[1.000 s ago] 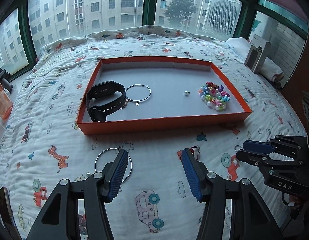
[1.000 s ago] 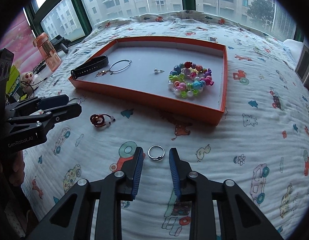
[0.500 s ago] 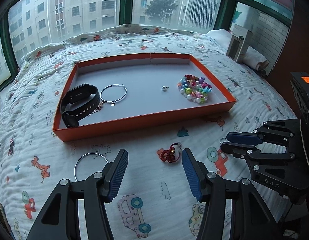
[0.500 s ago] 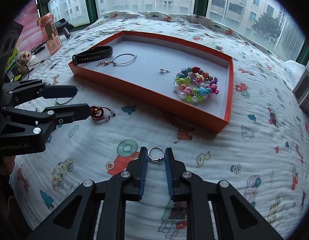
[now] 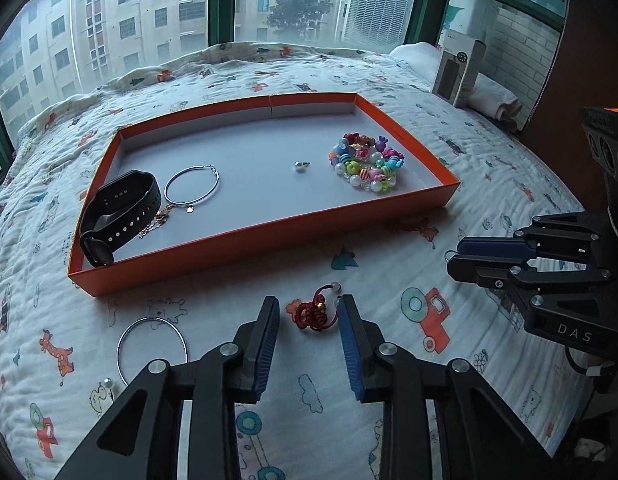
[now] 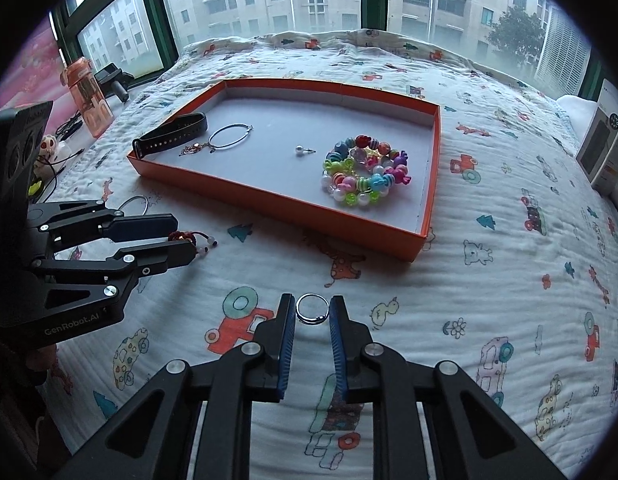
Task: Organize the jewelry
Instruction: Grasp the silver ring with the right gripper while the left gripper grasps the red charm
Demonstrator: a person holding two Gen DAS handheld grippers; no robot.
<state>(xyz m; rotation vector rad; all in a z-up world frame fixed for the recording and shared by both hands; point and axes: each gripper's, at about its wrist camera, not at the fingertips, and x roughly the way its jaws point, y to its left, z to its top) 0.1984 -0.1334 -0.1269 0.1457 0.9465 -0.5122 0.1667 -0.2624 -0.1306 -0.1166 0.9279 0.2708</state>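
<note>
The left gripper (image 5: 309, 312) is hanging low over the bed (image 5: 489, 184), its jaws having just been closing, with the red knotted cord charm (image 5: 313, 314) lying between them. The blue pads are sitting just beside the charm on either side, and a sliver of quilt seems to be showing on each side, so they are probably not pressing it yet, though the view is too coarse to be sure.

The right gripper (image 6: 312, 310) is resting its fingertips on the quilt and is clamping the silver ring (image 6: 312, 309) from both sides; its jaws have just been closing and the ring is sitting upright-tilted between the pads.

Beyond both grippers the orange tray (image 5: 249, 240) is lying flat on the bed. Inside it, a black watch band (image 5: 117, 216) is curling at the left end, with a thin hoop bracelet (image 5: 192, 185) and a small gold chain (image 5: 159, 218) touching it. A pearl stud (image 5: 300, 165) is lying alone near the middle, and a coil of colourful beads (image 5: 367, 162) is filling the right end.

On the quilt to the left of the left gripper a plain silver bangle (image 5: 151, 346) is lying flat, well apart from the tray, with a tiny pearl stud (image 5: 108, 382) just beside it. A white box (image 5: 459, 68) is standing upright near the window.
</note>
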